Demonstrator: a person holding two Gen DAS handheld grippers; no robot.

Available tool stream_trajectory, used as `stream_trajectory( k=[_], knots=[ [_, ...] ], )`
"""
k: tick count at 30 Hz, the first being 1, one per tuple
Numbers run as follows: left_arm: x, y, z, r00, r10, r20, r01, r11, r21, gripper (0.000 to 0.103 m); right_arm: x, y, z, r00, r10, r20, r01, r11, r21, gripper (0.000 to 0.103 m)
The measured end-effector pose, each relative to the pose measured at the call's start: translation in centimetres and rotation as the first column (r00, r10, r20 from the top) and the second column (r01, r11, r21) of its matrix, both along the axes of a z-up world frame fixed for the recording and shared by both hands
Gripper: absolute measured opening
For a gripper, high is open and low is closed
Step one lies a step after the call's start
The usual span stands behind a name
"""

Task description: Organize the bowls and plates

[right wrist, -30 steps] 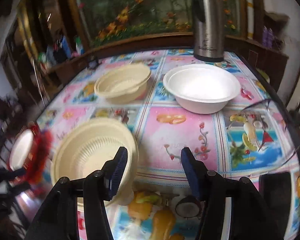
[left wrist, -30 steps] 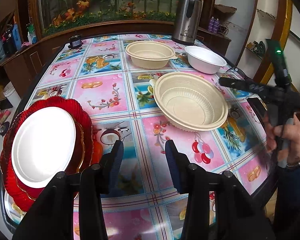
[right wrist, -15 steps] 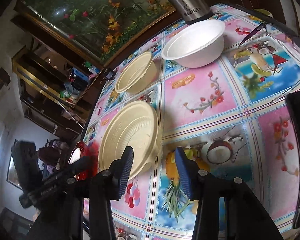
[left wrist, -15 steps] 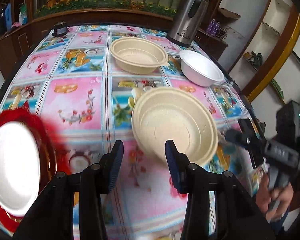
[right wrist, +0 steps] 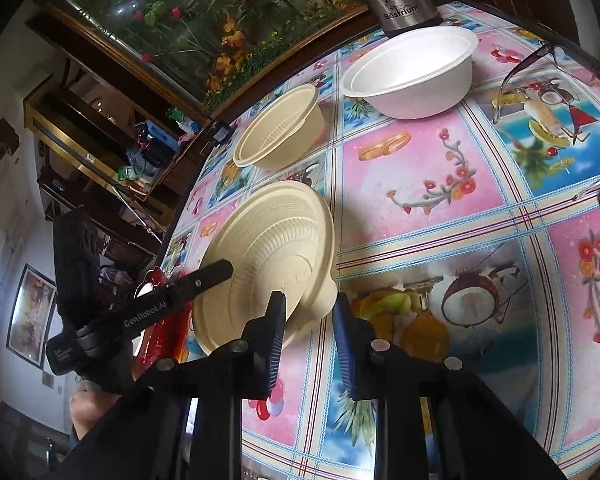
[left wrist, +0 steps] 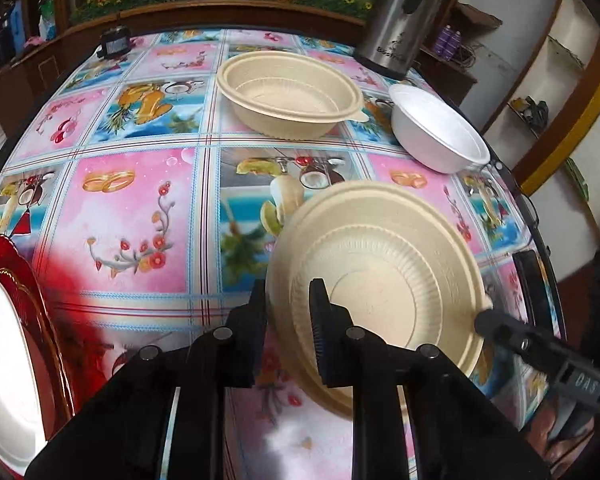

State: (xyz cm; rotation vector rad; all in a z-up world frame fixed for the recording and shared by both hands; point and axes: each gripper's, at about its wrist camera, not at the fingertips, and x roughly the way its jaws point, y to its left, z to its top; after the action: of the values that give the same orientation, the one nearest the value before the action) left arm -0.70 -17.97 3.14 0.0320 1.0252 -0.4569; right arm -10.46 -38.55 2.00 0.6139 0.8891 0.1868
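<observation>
A beige bowl (left wrist: 376, 280) stands near the table's front right; it also shows in the right wrist view (right wrist: 268, 256). My left gripper (left wrist: 288, 304) straddles its left rim, one finger inside and one outside. My right gripper (right wrist: 310, 320) straddles the opposite rim the same way. Both are closing on the rim. A second beige bowl (left wrist: 288, 92) and a white bowl (left wrist: 436, 132) stand farther back. A white plate (left wrist: 0, 360) lies on red plates (left wrist: 40, 300) at the left edge.
A steel thermos (left wrist: 400, 20) stands at the far right corner, and a small black box (left wrist: 114, 42) at the far left. Sunglasses (right wrist: 540, 64) lie on the flowered tablecloth (left wrist: 140, 208) at the right edge. A dark phone (left wrist: 532, 284) lies beside the near bowl.
Both grippers moved in on the near beige bowl from opposite sides and narrowed over its rim. The bowl looks tilted in the right wrist view.
</observation>
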Motion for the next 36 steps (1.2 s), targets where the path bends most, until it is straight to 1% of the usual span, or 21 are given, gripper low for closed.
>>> stream_trajectory(
  k=[2, 4, 7, 11, 12, 14, 17, 18, 19, 21, 22, 26, 27, 28, 29, 30, 33, 36],
  knots=[
    [-1.2, -0.1, 0.2, 0.999, -0.019, 0.033, 0.018, 1.0, 0.024, 0.018, -0.2, 0.1, 0.4, 1.0, 0.002, 0.013, -0.001, 1.0, -0.03, 0.023],
    [-2.2, -0.1, 0.4, 0.998, -0.034, 0.05, 0.032, 0.999, 0.043, 0.018, -0.4, 0.4, 0.9, 1.0, 0.005, 0.024, -0.004, 0.997, -0.073, 0.021],
    [-4.1, 0.1, 0.9, 0.995, -0.061, 0.079, 0.057, 0.997, 0.053, 0.018, -0.9, 0.7, 1.8, 0.999, -0.004, 0.044, 0.01, 0.992, -0.126, 0.02],
    [-5.2, 0.6, 1.0, 0.995, -0.07, 0.071, 0.067, 0.997, 0.042, 0.019, -1.0, 1.1, 2.2, 0.999, 0.004, 0.042, 0.003, 0.987, -0.162, 0.021],
    [-5.3, 0.8, 0.9, 0.995, -0.07, 0.068, 0.068, 0.997, 0.037, 0.02, -1.0, 1.3, 2.3, 0.999, 0.012, 0.042, -0.005, 0.984, -0.176, 0.024],
    [-5.0, 1.0, 0.7, 0.996, -0.063, 0.057, 0.062, 0.998, 0.021, 0.019, -0.9, 1.8, 2.3, 0.999, 0.022, 0.041, -0.013, 0.978, -0.21, 0.024],
    [-4.7, 1.4, 0.1, 0.998, -0.055, 0.037, 0.054, 0.998, 0.007, 0.019, -0.7, 2.2, 1.7, 1.0, 0.021, 0.022, -0.015, 0.976, -0.217, 0.025],
    [-4.8, 1.4, 0.1, 0.998, -0.055, 0.036, 0.054, 0.999, 0.004, 0.019, -0.7, 2.1, 1.5, 1.0, 0.021, 0.014, -0.018, 0.976, -0.217, 0.027],
    [-4.8, 1.4, 0.0, 0.998, -0.056, 0.035, 0.056, 0.998, 0.003, 0.019, -0.8, 2.1, 1.4, 1.0, 0.018, 0.013, -0.015, 0.976, -0.217, 0.033],
    [-4.8, 1.4, 0.0, 0.998, -0.057, 0.036, 0.056, 0.998, 0.003, 0.019, -1.2, 1.8, 1.3, 1.0, 0.007, 0.007, -0.006, 0.976, -0.219, 0.043],
    [-4.8, 1.4, 0.0, 0.998, -0.057, 0.036, 0.057, 0.998, 0.002, 0.019, -1.4, 1.7, 1.3, 1.0, 0.007, 0.005, -0.005, 0.977, -0.214, 0.045],
    [-5.1, 1.2, -0.1, 0.997, -0.063, 0.041, 0.063, 0.998, 0.007, 0.019, -2.4, 1.5, 1.2, 1.0, 0.006, -0.002, -0.006, 0.983, -0.181, 0.045],
    [-5.1, 1.2, -0.1, 0.997, -0.063, 0.044, 0.062, 0.998, 0.009, 0.019, -2.5, 1.7, 1.2, 1.0, 0.009, -0.001, -0.009, 0.983, -0.183, 0.044],
    [-5.2, 1.1, -0.1, 0.997, -0.063, 0.049, 0.063, 0.998, 0.011, 0.02, -2.6, 1.9, 1.2, 1.0, 0.011, 0.0, -0.011, 0.983, -0.183, 0.04],
    [-5.4, 1.1, 0.0, 0.996, -0.069, 0.054, 0.069, 0.998, 0.006, 0.021, -2.6, 2.0, 1.1, 1.0, 0.012, 0.0, -0.012, 0.983, -0.181, 0.034],
    [-5.6, 1.0, 0.2, 0.995, -0.071, 0.065, 0.071, 0.997, 0.009, 0.02, -2.5, 2.1, 1.0, 1.0, 0.019, -0.001, -0.019, 0.983, -0.181, 0.025],
    [-6.4, 0.5, 0.4, 0.991, -0.087, 0.104, 0.083, 0.996, 0.042, 0.02, -2.5, 2.1, 1.0, 1.0, 0.0, 0.01, 0.002, 0.981, -0.196, 0.023],
    [-6.8, 0.2, 0.4, 0.989, -0.104, 0.104, 0.1, 0.994, 0.041, 0.02, -2.7, 2.0, 1.2, 1.0, -0.003, 0.02, 0.007, 0.979, -0.203, 0.018]
  ],
)
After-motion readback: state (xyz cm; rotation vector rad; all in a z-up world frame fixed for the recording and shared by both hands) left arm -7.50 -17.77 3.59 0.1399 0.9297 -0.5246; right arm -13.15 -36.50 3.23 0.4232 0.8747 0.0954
